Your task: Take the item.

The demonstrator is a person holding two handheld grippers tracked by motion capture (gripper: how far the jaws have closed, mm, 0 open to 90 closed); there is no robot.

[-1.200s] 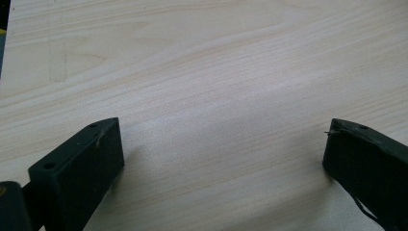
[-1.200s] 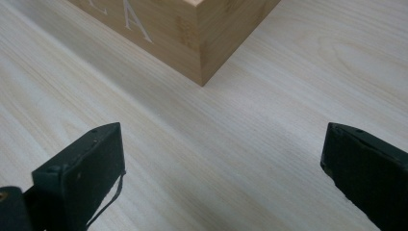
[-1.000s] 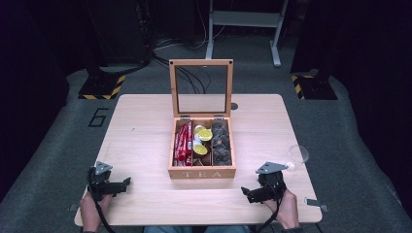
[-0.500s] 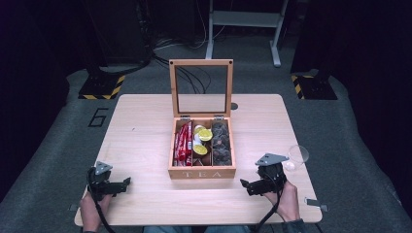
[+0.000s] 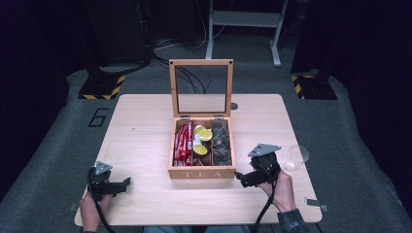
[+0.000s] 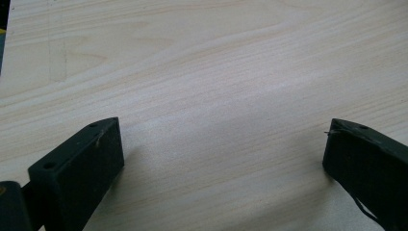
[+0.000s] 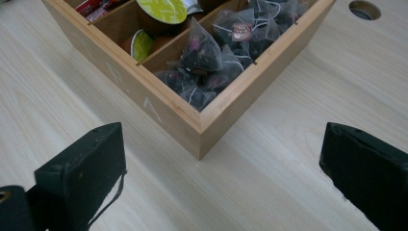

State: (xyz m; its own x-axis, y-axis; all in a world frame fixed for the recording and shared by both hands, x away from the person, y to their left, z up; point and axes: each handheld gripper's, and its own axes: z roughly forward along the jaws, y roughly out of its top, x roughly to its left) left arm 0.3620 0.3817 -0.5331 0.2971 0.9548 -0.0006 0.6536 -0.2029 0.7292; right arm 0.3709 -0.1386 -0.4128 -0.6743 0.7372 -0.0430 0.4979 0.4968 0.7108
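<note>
A wooden tea box (image 5: 201,172) with its glass lid (image 5: 201,87) standing upright sits mid-table. Its three compartments hold red packets (image 5: 182,141), lime-topped capsules (image 5: 201,141) and dark mesh tea bags (image 5: 221,143). My right gripper (image 5: 239,175) is open, just off the box's front right corner (image 7: 199,126), with dark tea bags (image 7: 211,57) and lime-topped capsules (image 7: 161,9) beyond it. My left gripper (image 5: 127,182) is open near the table's front left, its jaws wide over bare wood (image 6: 221,120).
A small clear cup (image 5: 297,155) stands at the table's right edge, close behind my right hand. A round cable hole (image 5: 234,106) lies behind the box, also seen as a cable hole (image 7: 364,9). Dark floor and stands surround the table (image 5: 141,136).
My right gripper has moved up the table and left toward the box's front right corner. The left gripper has stayed put.
</note>
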